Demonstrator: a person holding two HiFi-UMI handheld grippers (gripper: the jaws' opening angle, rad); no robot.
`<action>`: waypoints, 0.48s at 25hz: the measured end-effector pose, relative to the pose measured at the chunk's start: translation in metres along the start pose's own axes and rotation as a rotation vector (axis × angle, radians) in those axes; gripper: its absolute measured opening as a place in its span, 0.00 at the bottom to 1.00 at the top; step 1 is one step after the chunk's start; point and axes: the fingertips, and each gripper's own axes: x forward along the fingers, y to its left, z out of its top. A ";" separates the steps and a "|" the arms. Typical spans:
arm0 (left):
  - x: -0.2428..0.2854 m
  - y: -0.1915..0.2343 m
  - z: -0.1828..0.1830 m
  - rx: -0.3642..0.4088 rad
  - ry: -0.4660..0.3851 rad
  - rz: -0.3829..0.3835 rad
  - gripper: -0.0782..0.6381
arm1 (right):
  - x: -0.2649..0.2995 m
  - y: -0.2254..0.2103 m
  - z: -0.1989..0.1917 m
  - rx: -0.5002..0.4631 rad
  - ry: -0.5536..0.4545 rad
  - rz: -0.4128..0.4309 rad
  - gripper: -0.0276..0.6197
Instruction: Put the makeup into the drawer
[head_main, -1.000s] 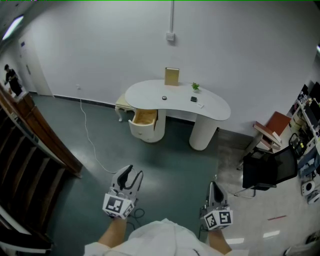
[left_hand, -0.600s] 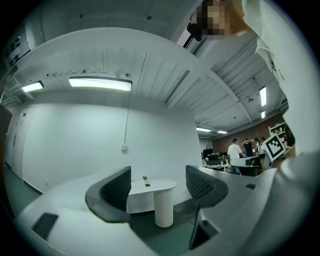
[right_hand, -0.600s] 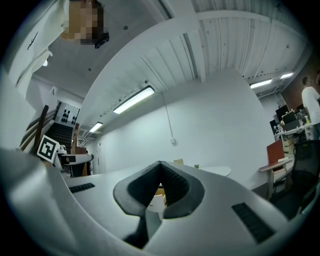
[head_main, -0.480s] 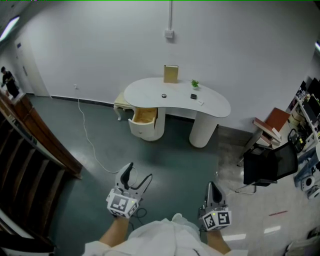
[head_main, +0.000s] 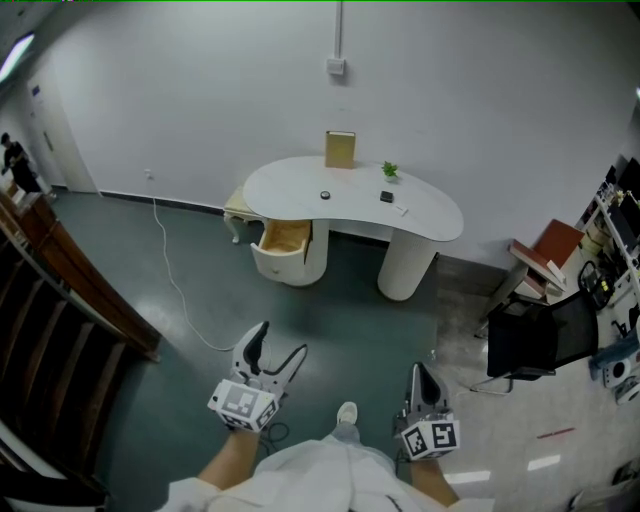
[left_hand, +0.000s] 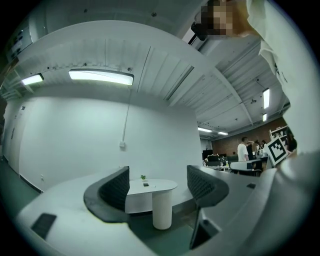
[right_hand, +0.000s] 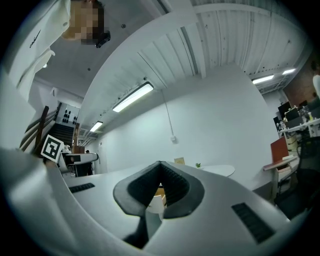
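Observation:
Far ahead stands a white curved table (head_main: 430, 215) with its drawer (head_main: 283, 237) pulled open at the left end. On the tabletop lie small makeup items: a round dark one (head_main: 325, 195) and a dark square one (head_main: 386, 197). My left gripper (head_main: 281, 340) hangs over the floor well short of the table, its jaws opening wide with nothing between them. The left gripper view frames the table (left_hand: 150, 186) between the pads. My right gripper (head_main: 420, 370) is shut and empty, level with the left one. Its tips meet in the right gripper view (right_hand: 160, 167).
A tan box (head_main: 340, 149) and a small plant (head_main: 390, 171) stand at the table's back. A black chair (head_main: 535, 335) and shelves crowd the right. A wooden staircase (head_main: 60, 300) runs along the left. A white cable (head_main: 175, 270) trails over the green floor.
The left jaws have spread from nearly shut to wide apart. Both grippers have shifted slightly toward the table, and a shoe now shows between them.

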 end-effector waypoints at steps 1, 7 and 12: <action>0.012 0.003 0.000 0.007 -0.003 0.001 0.60 | 0.010 -0.006 -0.001 0.001 0.000 0.004 0.07; 0.086 0.020 -0.002 0.024 0.018 0.009 0.60 | 0.078 -0.044 0.002 0.010 0.001 0.037 0.07; 0.139 0.038 -0.001 0.013 0.014 0.042 0.60 | 0.136 -0.069 0.008 0.014 0.000 0.093 0.07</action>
